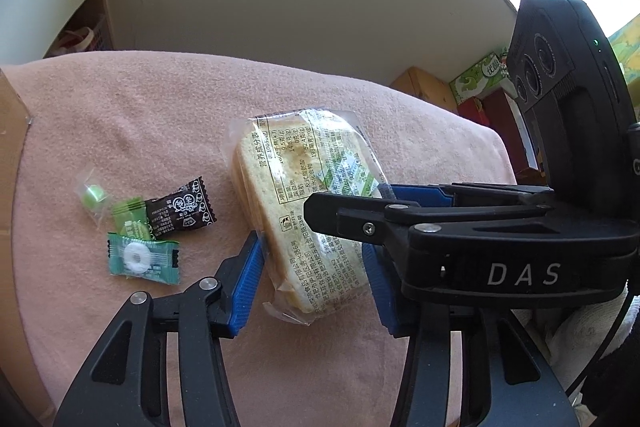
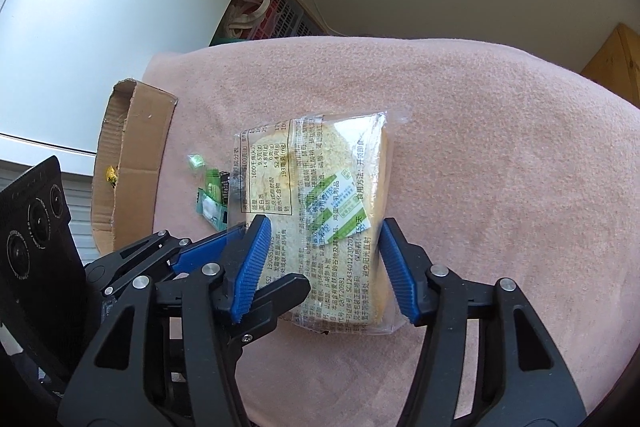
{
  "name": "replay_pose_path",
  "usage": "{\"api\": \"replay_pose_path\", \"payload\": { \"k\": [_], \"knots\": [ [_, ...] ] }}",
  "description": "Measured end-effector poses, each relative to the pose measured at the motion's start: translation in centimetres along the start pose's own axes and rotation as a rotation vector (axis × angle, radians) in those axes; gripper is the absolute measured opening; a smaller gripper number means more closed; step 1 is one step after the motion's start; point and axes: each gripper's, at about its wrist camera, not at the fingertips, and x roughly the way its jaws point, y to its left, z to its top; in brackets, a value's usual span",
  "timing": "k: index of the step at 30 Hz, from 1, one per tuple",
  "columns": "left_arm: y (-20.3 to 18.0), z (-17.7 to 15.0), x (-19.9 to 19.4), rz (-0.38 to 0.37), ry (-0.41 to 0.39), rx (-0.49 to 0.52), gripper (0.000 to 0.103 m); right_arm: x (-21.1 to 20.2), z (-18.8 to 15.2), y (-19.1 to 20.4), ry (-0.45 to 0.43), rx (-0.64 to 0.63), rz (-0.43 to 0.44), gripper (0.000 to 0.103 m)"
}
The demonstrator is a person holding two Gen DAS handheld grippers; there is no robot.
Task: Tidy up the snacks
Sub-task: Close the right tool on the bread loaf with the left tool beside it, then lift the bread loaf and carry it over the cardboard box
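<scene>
A clear packet of sliced bread with printed labels lies on the pink cloth. My left gripper straddles its near end, and both blue pads press the wrapper. My right gripper grips the same bread packet from the other side, its pads against both edges. Its black finger crosses over the packet in the left wrist view. Left of the bread lie small wrapped candies: a dark brown one, a teal mint and a green ball in clear wrap.
An open cardboard box stands at the cloth's left edge with a yellow sweet inside. Beyond the table are a slotted basket with bags, a brown carton and a green printed box.
</scene>
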Motion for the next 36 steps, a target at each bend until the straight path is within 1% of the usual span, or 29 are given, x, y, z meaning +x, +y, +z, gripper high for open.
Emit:
{"api": "replay_pose_path", "payload": {
  "k": [10,14,19,29,36],
  "knots": [
    [0.3,-0.3,-3.2,0.021,-0.064,0.014,0.048,-1.9,-0.4,2.9,-0.026,-0.044,0.006,0.059],
    [1.2,-0.4,-4.9,0.03,-0.091,0.003,0.048,-2.4,-0.3,5.4,-0.035,-0.081,-0.004,0.059],
    [2.4,-0.8,-6.9,0.049,-0.129,-0.014,0.048,-2.3,0.0,8.4,-0.038,-0.115,0.008,0.059],
    [6.8,-1.9,-10.4,0.079,-0.196,-0.095,0.048,-1.0,0.8,15.2,-0.024,-0.229,0.006,0.059],
    [10.5,-2.9,-12.6,0.105,-0.234,-0.157,0.048,1.0,1.3,20.0,-0.003,-0.301,0.016,0.059]
  ]
}}
